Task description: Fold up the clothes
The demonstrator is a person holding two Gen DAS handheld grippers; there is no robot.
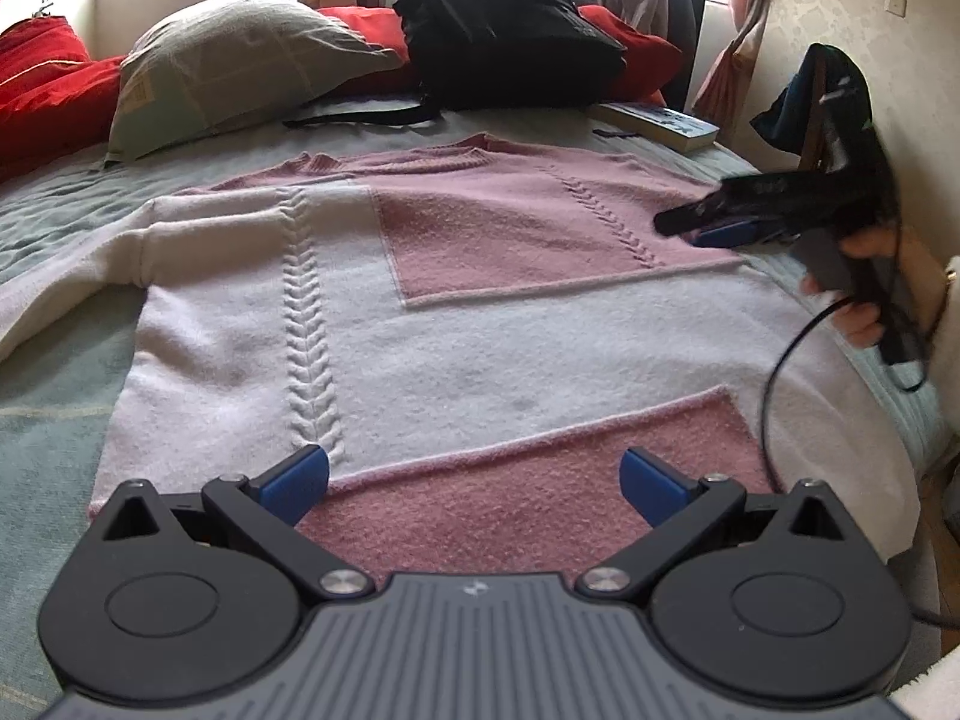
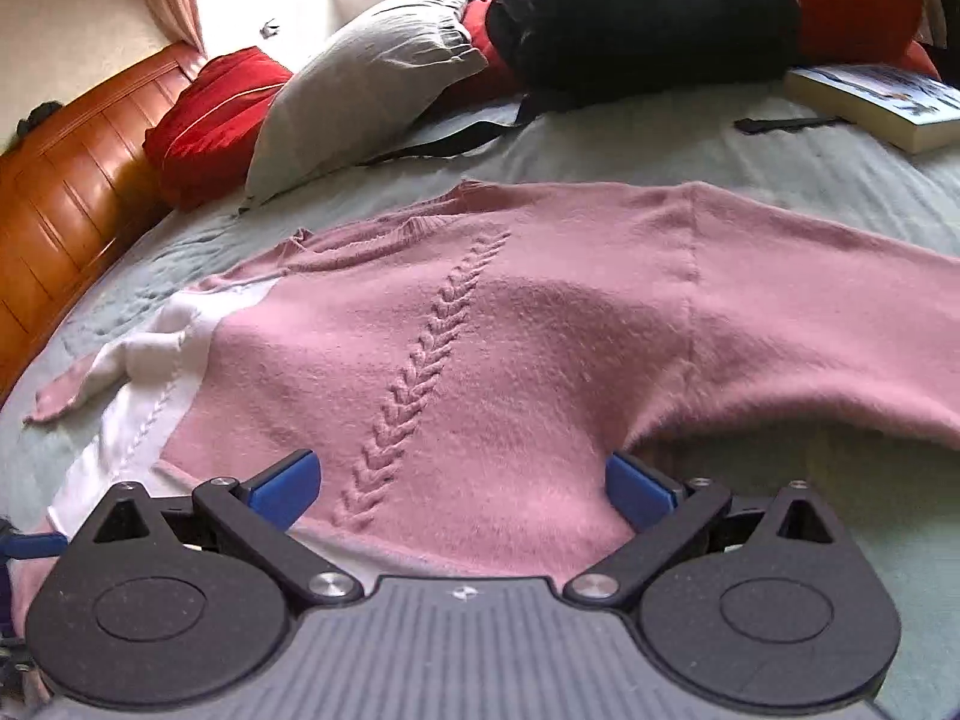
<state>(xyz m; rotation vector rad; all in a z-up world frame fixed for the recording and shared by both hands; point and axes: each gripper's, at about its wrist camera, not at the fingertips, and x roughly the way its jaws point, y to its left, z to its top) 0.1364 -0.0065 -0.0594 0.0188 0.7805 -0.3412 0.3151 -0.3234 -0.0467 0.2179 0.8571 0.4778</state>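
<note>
A pink and white knit sweater (image 1: 456,330) lies spread face up on the bed, collar toward the pillows. My left gripper (image 1: 474,480) hovers open over its pink hem panel, nothing between the blue pads. In the right wrist view the right gripper (image 2: 462,480) is open just above the pink chest area (image 2: 510,360), near the armpit of the right sleeve (image 2: 840,324). The left sleeve (image 2: 108,372) trails off to the side. From the left wrist view the right gripper (image 1: 708,225), held by a hand (image 1: 870,312), sits at the sweater's right edge.
Beyond the collar lie a grey pillow (image 1: 240,66), red cushions (image 1: 42,84), a black backpack (image 1: 504,24) and a book (image 1: 660,120). A wooden bed frame (image 2: 66,180) runs along the left. A cable (image 1: 774,372) hangs from the right gripper. The pale green bedcover (image 2: 660,144) surrounds the sweater.
</note>
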